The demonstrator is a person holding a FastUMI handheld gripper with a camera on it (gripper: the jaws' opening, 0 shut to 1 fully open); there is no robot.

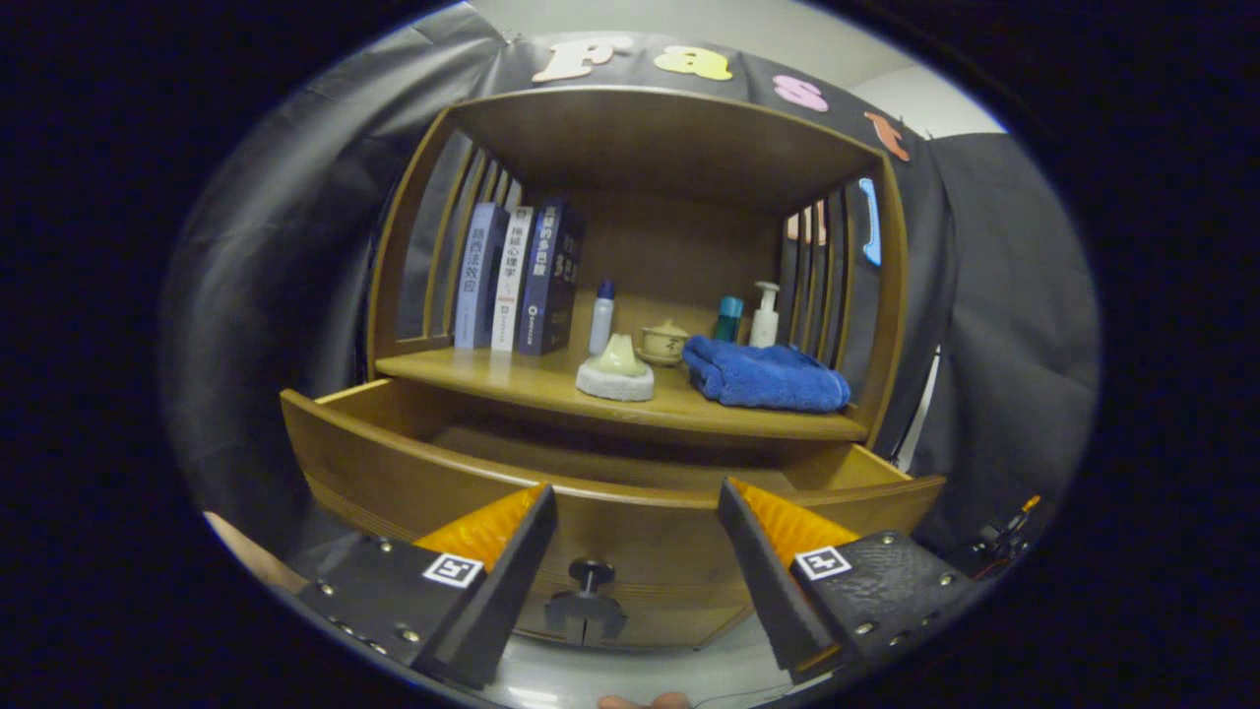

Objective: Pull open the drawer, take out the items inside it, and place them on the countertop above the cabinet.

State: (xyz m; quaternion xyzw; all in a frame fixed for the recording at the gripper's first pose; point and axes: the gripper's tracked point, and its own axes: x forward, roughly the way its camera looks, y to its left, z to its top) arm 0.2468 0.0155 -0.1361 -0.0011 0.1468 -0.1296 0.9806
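One drawer (413,473) pulled open, three books (517,278), claw (635,497) spread

On the countertop (551,386), books (517,279) stand at the back left corner, a towel (766,374) lies right, the open drawer (610,492) below.

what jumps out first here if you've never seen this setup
The wooden drawer stands pulled open just ahead of the open, empty tool, its dark knob between the fingers. On the countertop above lie a folded blue towel and a pale stone-like ornament, books behind.
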